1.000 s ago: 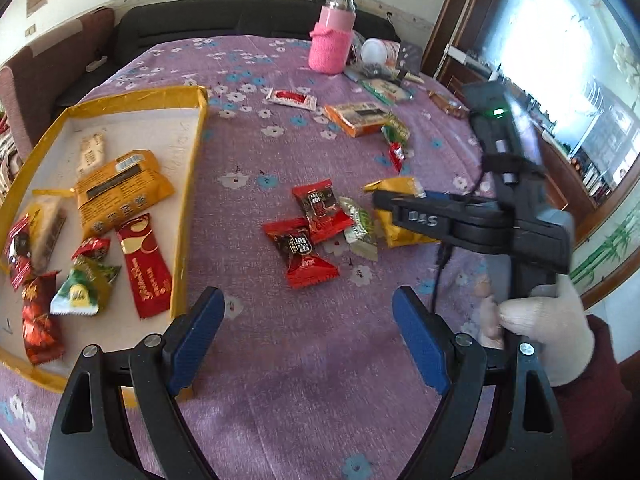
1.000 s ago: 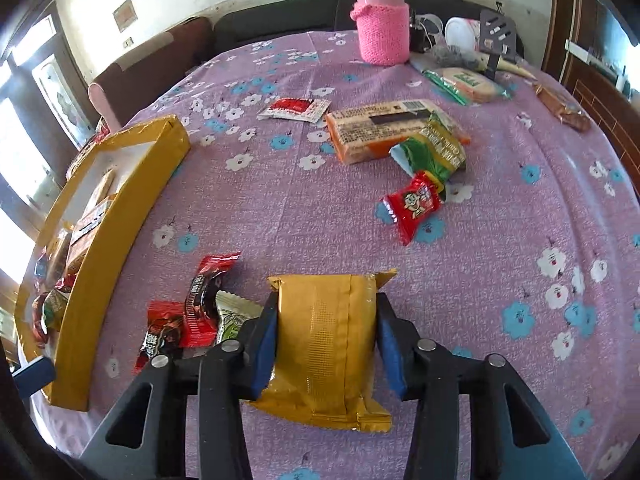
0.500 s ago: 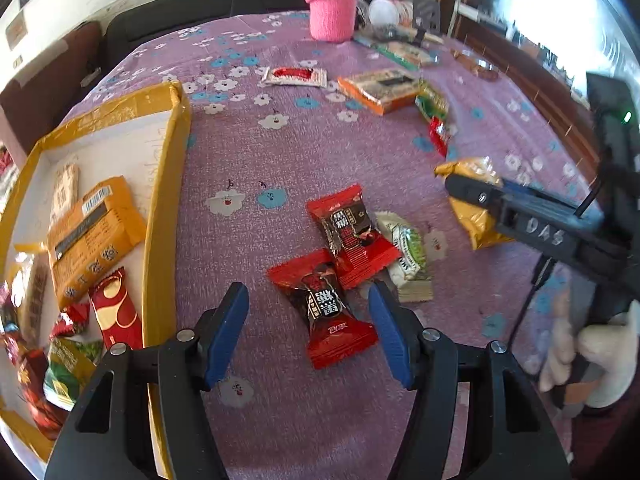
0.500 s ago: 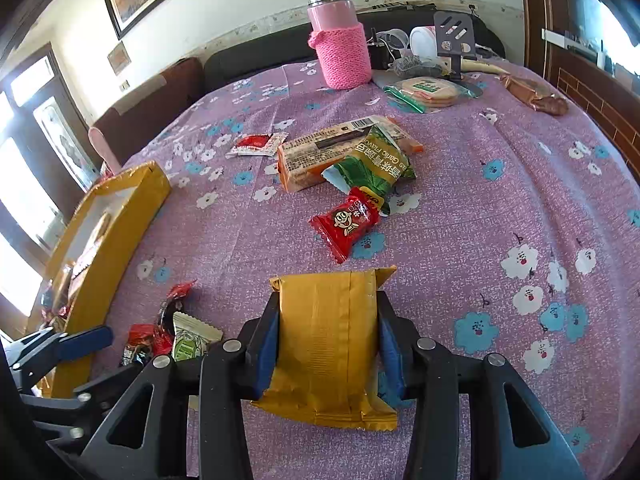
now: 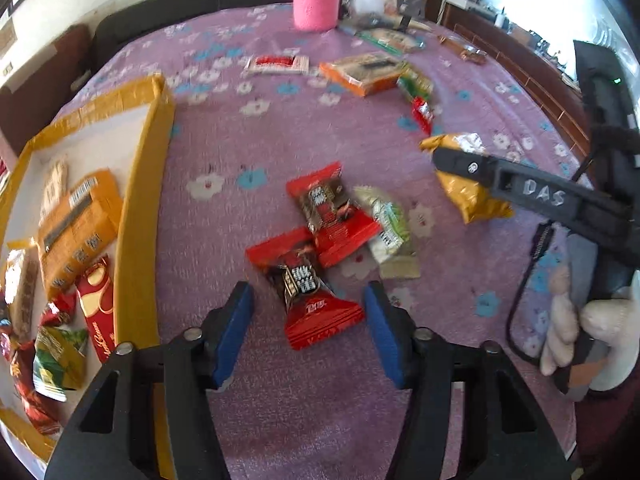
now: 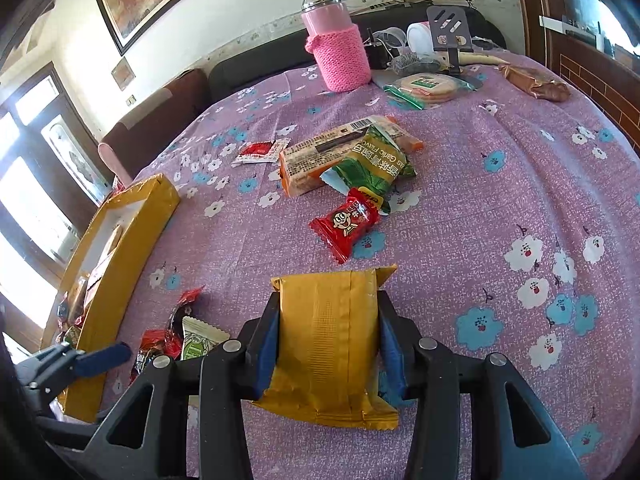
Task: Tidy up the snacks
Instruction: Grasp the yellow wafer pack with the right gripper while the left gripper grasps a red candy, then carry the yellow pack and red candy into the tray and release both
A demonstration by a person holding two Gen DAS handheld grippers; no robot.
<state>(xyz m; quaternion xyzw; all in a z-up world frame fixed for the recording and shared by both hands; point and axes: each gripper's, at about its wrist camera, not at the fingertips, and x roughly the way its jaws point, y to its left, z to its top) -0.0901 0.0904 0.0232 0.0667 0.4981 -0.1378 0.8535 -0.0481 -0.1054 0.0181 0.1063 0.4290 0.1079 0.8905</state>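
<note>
L. gripper (image 5: 308, 332): fingers closing, pads either side of a red snack packet (image 5: 310, 292) on the worktop (image 5: 280, 420), not yet pressing it. R. gripper (image 6: 326, 344): fingers clamped on a gold snack packet (image 6: 328, 340), held off the cloth. Yellow tray (image 5: 148, 184) w/ sorted snacks lies left of the L. fingers.

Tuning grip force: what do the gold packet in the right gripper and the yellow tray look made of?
Gold packet: looks like thin metallised plastic film, satin sheen, with a back seam and crimped ends. Yellow tray: probably cardboard wrapped in glossy yellow tape; overlapping strips and wrinkles show on the walls, with a matte white floor.
</note>
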